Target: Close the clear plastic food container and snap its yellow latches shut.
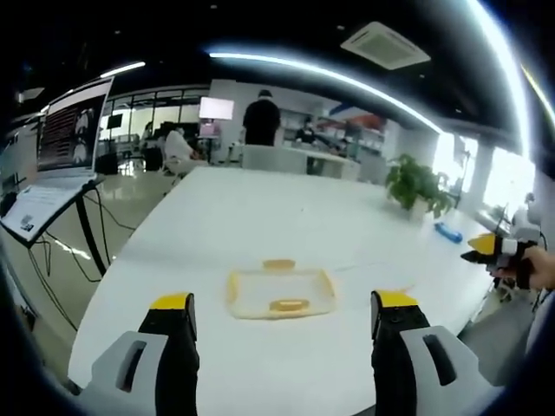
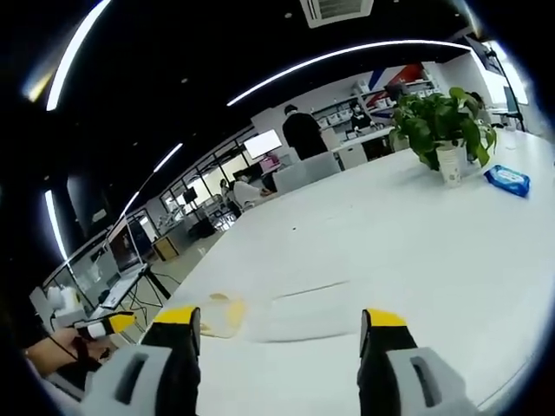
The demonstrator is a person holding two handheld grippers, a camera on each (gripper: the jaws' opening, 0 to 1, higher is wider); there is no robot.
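Left gripper view: a clear plastic food container (image 1: 280, 293) — shallow, rectangular, with rounded corners and a glossy, near-transparent body — lay flat on the smooth white table (image 1: 260, 217), ahead of and between the jaws. Two yellow latches were visible on it: the far latch (image 1: 278, 264) at the edge away from the camera and the near latch (image 1: 289, 305) at the edge toward it. Whether the lid was seated or the latches were snapped down could not be told.

The left gripper (image 1: 284, 319) was held level above the near table edge, its two black jaws with yellow tips spread wide apart, grasping nothing and well short of the container. At the right margin the right gripper (image 1: 475, 251) showed, gripped by a hand (image 1: 539, 269), its yellow-and-black jaw tips appearing pressed together; a blue packet (image 1: 448, 232) lay on the table beyond it.

Right gripper view: the right gripper (image 2: 282, 334) pointed across the table, its jaw mounts standing apart on either side of the picture with nothing between them — the view seemed at odds with the other, so its state could not be told. A potted plant (image 2: 442, 130) in a white cup stood beside the blue packet (image 2: 507, 180).
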